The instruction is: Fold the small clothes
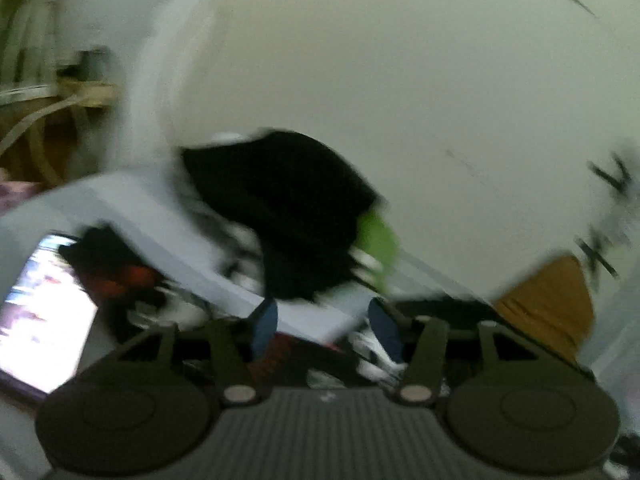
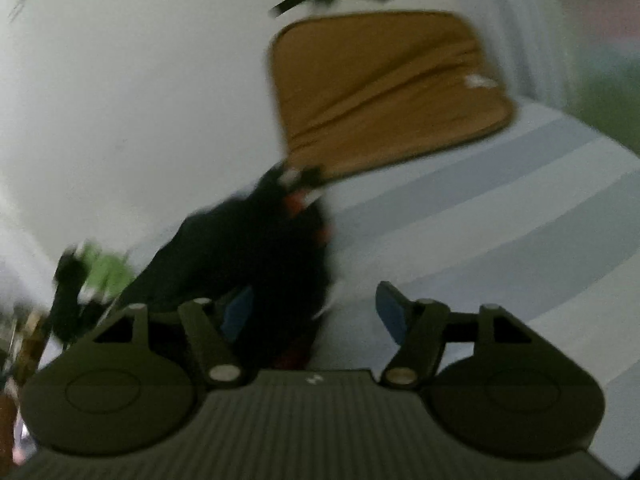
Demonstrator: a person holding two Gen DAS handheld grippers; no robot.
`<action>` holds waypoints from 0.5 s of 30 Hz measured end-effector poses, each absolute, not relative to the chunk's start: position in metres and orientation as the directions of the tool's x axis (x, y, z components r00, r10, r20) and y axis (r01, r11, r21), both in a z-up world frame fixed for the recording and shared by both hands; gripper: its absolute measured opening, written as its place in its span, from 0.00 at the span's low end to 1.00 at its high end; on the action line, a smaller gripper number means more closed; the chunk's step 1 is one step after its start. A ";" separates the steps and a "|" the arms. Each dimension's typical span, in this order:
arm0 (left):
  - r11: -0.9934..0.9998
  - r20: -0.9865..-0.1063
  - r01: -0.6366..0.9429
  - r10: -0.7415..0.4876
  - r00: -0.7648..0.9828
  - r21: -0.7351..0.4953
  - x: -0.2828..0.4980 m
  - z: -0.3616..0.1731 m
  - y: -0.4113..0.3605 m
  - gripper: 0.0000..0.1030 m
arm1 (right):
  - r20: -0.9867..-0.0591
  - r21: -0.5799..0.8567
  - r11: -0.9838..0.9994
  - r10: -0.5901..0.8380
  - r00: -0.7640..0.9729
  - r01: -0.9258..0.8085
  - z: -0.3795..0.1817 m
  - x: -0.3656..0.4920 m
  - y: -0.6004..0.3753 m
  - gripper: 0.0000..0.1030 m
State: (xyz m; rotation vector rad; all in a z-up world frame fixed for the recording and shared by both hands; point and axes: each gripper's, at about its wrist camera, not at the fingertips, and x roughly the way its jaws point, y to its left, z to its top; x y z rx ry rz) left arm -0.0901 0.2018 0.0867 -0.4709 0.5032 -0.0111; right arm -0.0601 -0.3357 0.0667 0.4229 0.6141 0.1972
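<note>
Both views are blurred. In the left wrist view my left gripper [image 1: 326,330] is open, its blue-padded fingers apart and empty, just in front of a pile of small clothes: a large black garment [image 1: 288,208] with a green piece [image 1: 378,240] beside it. In the right wrist view my right gripper [image 2: 316,314] is open and empty, with the black garment [image 2: 256,248] lying right at its left finger. The green piece [image 2: 104,268] shows at the far left.
The clothes lie on a bed with a grey-striped sheet [image 2: 500,240]. A mustard-brown cushion [image 2: 384,88] leans on the white wall; it also shows in the left wrist view [image 1: 548,304]. A lit screen [image 1: 44,312] lies at the left, with more dark and red clothes [image 1: 116,276] beside it.
</note>
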 end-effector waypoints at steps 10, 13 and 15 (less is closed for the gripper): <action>0.909 -0.479 0.380 -0.414 0.774 -0.173 -0.043 0.055 0.023 0.68 | -0.568 0.449 0.885 0.391 0.724 -0.126 0.044 -0.047 -0.302 0.12; 0.888 -0.544 0.440 -0.436 0.717 -0.132 -0.035 0.045 -0.003 0.10 | -0.507 0.498 0.851 0.443 0.740 -0.168 0.062 -0.049 -0.305 0.11; 0.873 -0.523 0.464 -0.469 0.712 -0.151 -0.039 0.055 0.005 0.09 | -0.436 0.541 0.810 0.499 0.749 -0.224 0.083 -0.056 -0.311 0.11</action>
